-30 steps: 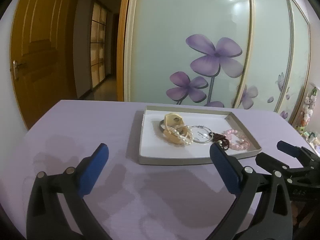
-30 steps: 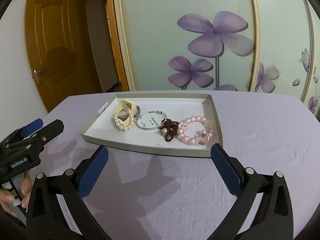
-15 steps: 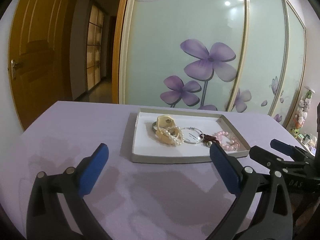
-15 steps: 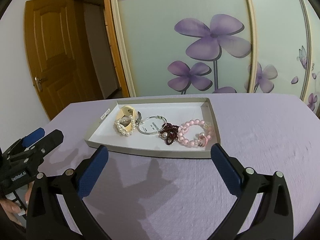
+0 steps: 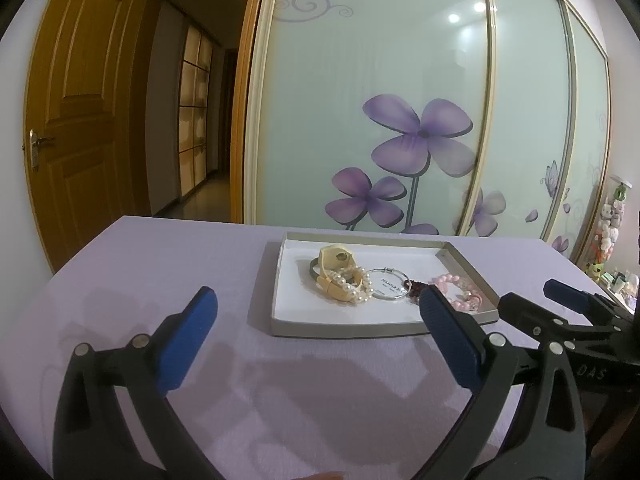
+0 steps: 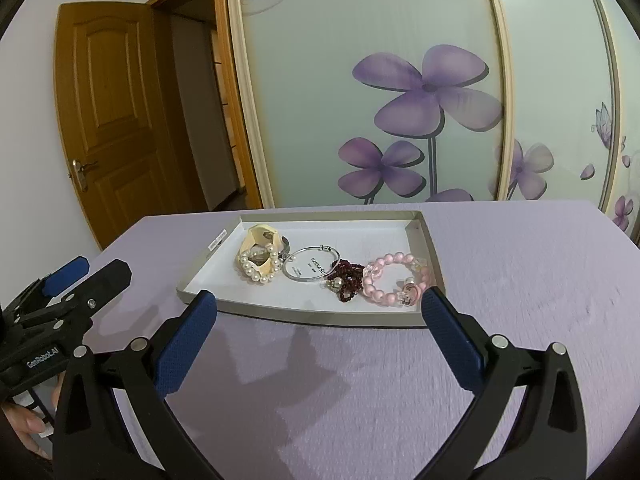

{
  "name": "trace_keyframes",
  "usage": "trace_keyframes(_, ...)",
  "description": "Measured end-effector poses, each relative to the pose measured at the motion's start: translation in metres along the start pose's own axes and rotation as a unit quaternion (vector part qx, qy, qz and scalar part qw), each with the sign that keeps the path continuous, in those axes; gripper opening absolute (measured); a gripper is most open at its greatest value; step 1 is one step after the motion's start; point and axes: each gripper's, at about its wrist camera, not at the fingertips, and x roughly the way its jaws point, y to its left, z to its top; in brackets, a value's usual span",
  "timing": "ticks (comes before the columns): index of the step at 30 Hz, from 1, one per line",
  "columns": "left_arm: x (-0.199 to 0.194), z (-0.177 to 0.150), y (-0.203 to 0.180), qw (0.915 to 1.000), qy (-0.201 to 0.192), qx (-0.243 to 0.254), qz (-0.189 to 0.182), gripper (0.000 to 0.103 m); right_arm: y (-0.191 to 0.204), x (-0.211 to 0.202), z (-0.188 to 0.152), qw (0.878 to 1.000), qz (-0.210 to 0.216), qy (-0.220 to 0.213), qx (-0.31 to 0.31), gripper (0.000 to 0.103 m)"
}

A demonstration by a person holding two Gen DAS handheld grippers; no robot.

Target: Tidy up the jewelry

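A shallow grey-rimmed white tray [image 5: 280, 320] [image 6: 304, 314] lies on the purple tablecloth. In it lie a cream bangle [image 5: 336, 260] [image 6: 256, 240], a pearl bracelet [image 5: 356, 284] [image 6: 260, 272], a silver bangle with a tag [image 5: 386, 284] [image 6: 312, 268], a dark red bead bracelet [image 5: 412, 286] [image 6: 346, 278] and a pink bead bracelet [image 5: 456, 290] [image 6: 394, 280]. My left gripper [image 5: 316, 320] is open and empty, short of the tray. My right gripper [image 6: 318, 320] is open and empty, just before the tray's near rim.
The purple-covered table [image 5: 160, 264] [image 6: 520, 280] stretches around the tray. Behind it stand sliding glass doors with purple flowers [image 5: 416, 140] and a wooden door [image 5: 80, 120] at the left. Small toys [image 5: 608, 224] stand at the far right.
Both grippers have tilted up and drawn back slightly, so the tray sits lower and a bit farther in both views. Both stay open and empty. The jewelry has not moved.
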Motion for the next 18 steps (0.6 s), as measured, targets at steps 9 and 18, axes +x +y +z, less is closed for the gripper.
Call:
trace_keyframes(9, 0.0016, -0.0013, -0.0005, 0.9998, 0.005, -0.006, -0.020, 0.101, 0.0004, 0.0005, -0.0014, 1.000, 0.000, 0.001, 0.002, 0.102)
trace_keyframes(18, 0.0016, -0.0019, -0.0009, 0.9996, 0.004, -0.008, -0.027, 0.101, -0.0003, 0.0004, -0.0014, 1.000, 0.001, 0.002, 0.002, 0.102)
